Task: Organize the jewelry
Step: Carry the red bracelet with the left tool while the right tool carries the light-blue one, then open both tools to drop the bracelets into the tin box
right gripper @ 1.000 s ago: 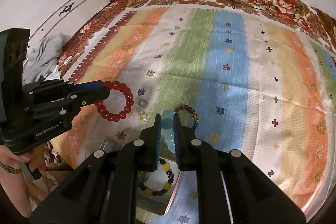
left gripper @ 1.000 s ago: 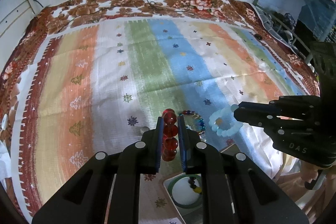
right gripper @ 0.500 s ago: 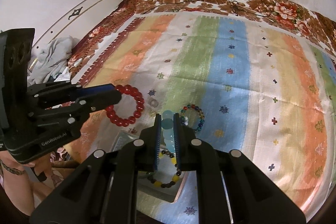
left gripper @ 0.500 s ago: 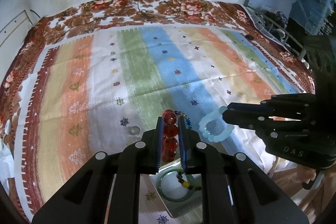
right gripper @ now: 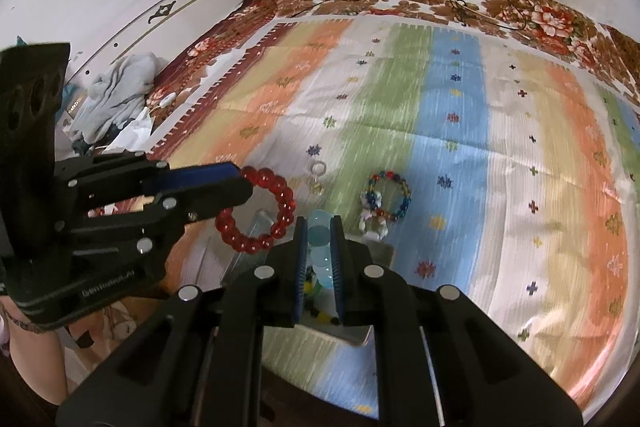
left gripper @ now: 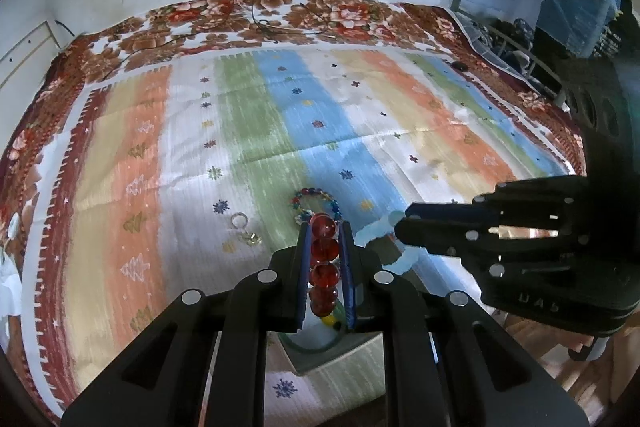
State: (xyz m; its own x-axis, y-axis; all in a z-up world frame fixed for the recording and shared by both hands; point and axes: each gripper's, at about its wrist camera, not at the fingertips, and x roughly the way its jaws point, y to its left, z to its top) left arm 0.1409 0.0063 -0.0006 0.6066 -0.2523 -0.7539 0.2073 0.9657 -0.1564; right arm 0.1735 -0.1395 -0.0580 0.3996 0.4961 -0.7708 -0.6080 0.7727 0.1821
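Note:
My left gripper [left gripper: 325, 227] is shut on a red bead bracelet [left gripper: 324, 261], which hangs as a full ring in the right wrist view [right gripper: 256, 211]. My right gripper [right gripper: 319, 223] is shut on a pale blue bead bracelet [right gripper: 320, 247], also seen in the left wrist view [left gripper: 380, 231]. Both are held above a clear box [left gripper: 332, 351] near the bed's front edge, with a green bangle and a dark and yellow bead string inside. A multicolour bead bracelet [right gripper: 386, 197] and a small ring [right gripper: 318, 169] lie on the striped sheet.
The striped sheet [left gripper: 280, 131] covers a bed with a floral blanket [left gripper: 280, 23] at the back. Cables [left gripper: 256, 7] lie on the blanket. Crumpled clothes [right gripper: 116, 99] lie left of the bed. A dark shelf [left gripper: 560, 7] stands at the right.
Both grippers have pulled back toward the bed's front edge and risen with their bracelets. The multicolour bracelet and ring now lie farther ahead of the fingers.

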